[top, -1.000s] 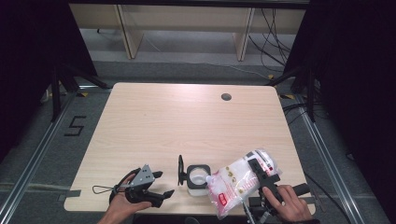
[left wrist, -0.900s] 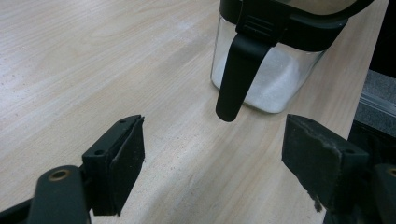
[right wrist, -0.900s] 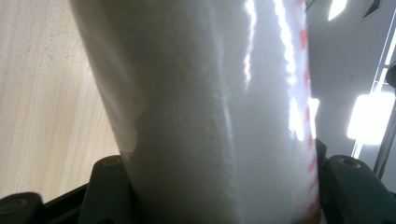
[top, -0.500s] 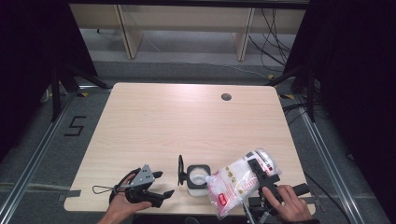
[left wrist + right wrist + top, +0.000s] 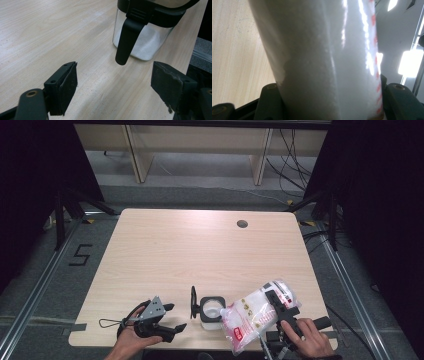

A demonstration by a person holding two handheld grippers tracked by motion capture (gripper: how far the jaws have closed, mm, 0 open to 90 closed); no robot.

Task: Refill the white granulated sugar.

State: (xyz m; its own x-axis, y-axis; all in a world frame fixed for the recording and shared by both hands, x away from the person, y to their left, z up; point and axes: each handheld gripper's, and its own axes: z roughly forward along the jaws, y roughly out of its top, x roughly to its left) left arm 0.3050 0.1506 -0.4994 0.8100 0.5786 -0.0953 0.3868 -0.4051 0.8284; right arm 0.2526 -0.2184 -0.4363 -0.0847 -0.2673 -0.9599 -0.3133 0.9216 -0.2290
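The right gripper (image 5: 281, 306) is clenched around a clear bag (image 5: 255, 316) full of white grains, perhaps sugar or salt. In the right gripper view the bag (image 5: 322, 62) sits between both jaws and bulges past them. The bag is lifted and tilted, with its lower corner close to the open jar (image 5: 210, 309), which stands near the front edge of the surface (image 5: 200, 250). The jar's black lid (image 5: 193, 302) is swung up on its left side, and the jar already contains some white grains, as the left gripper view shows (image 5: 146, 47).

The left gripper (image 5: 170, 317) is released, with its jaws wide apart and nothing between them; it rests low, just to the left of the jar.

I think several things could go wrong here. The jar mouth is small and the bag is wide and soft, so grains may fall beside the jar onto the surface. Because the bag is heavy and slippery, it could slide down in the jaws. The jar is not held, so a push from the bag could move it or tip it toward the near edge. The standing lid could also fall shut.
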